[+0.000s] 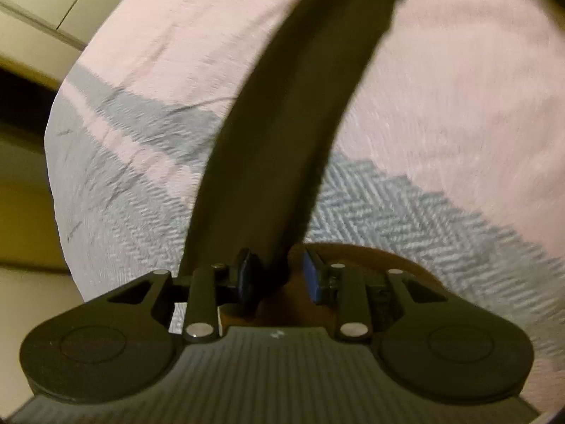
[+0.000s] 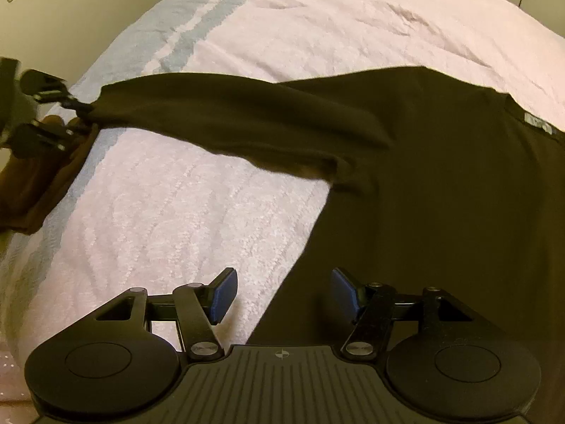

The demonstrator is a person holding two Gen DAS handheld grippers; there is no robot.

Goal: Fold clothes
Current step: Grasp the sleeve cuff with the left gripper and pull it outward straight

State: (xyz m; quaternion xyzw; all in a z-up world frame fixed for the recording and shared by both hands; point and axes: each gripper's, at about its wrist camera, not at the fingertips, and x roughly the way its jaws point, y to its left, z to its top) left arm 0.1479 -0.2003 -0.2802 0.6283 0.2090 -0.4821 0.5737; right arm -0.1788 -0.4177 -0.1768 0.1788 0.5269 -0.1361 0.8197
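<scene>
The dark garment (image 2: pixel 441 194) lies spread on a bed covered with a pale pink bedspread (image 2: pixel 317 28) that carries grey-blue herringbone bands (image 1: pixel 406 212). Its body fills the right side of the right wrist view, and one long sleeve (image 2: pixel 229 113) stretches away to the left across the bedspread. A small label (image 2: pixel 538 122) shows near the garment's upper right edge.

Over at the sleeve's end sits the left gripper (image 1: pixel 279 275). In its own view the sleeve (image 1: pixel 300 113) runs straight up from between the fingers (image 1: pixel 312 279), which stand only partly apart. The cloth lies against the left-hand pad, with a gap to the blue one on the right, so I cannot tell whether they are really pinching it. The picture there is blurred. The person's hand (image 2: pixel 76 148) shows just beneath that gripper in the right wrist view.

The right gripper (image 2: pixel 282 293) hovers over the garment's near edge, fingers (image 2: pixel 224 295) spread wide and released, nothing between them. One pad is above the bedspread, the other above the dark cloth.
</scene>
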